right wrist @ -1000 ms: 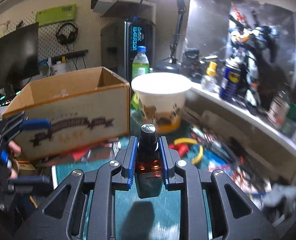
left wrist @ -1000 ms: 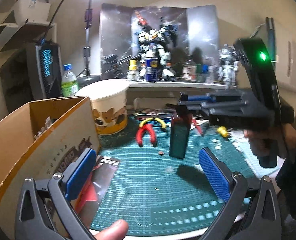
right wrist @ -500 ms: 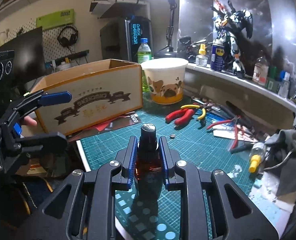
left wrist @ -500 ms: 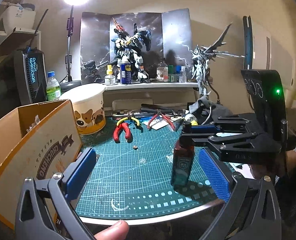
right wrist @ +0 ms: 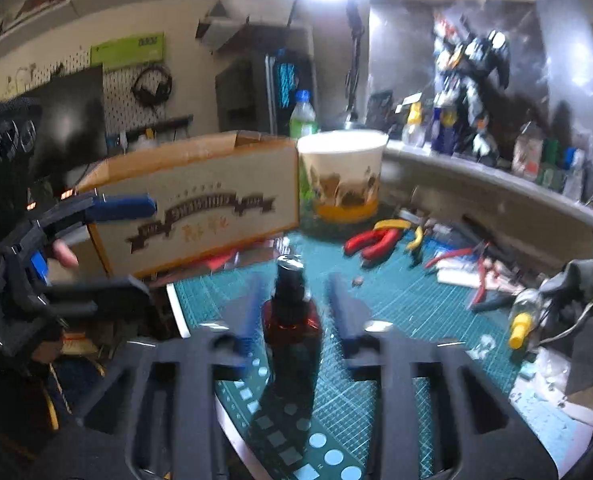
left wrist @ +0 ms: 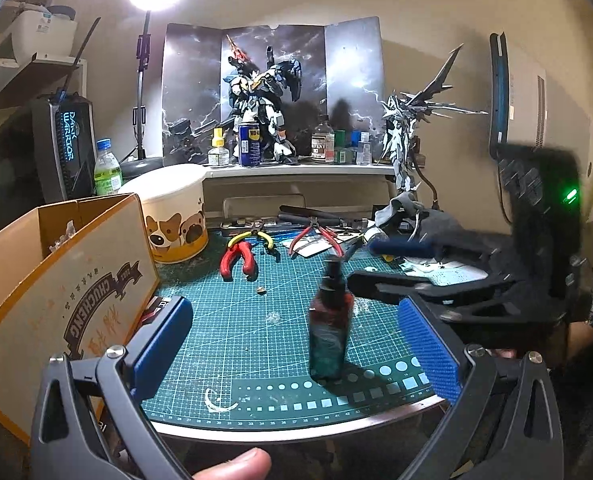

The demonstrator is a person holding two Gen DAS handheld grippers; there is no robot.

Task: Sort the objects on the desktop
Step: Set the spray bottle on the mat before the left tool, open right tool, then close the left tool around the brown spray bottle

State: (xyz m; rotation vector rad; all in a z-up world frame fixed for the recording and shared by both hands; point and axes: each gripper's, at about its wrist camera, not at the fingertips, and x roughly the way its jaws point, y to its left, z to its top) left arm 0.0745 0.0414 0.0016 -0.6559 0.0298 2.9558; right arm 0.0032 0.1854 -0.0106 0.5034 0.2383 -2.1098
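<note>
At the left of the left-wrist frame, a cardboard box [left wrist: 68,280] is standing beside the cutting mat [left wrist: 256,344], and the left gripper [left wrist: 292,344] is hovering empty, jaws wide. Centre, the spray bottle [right wrist: 292,320] is standing upright on the mat while the right gripper [right wrist: 294,304] is opening around it, pads clear. Farther right, pliers [left wrist: 238,260] and cutters [left wrist: 316,234] are lying unsorted, so most sorting seems left.
</note>
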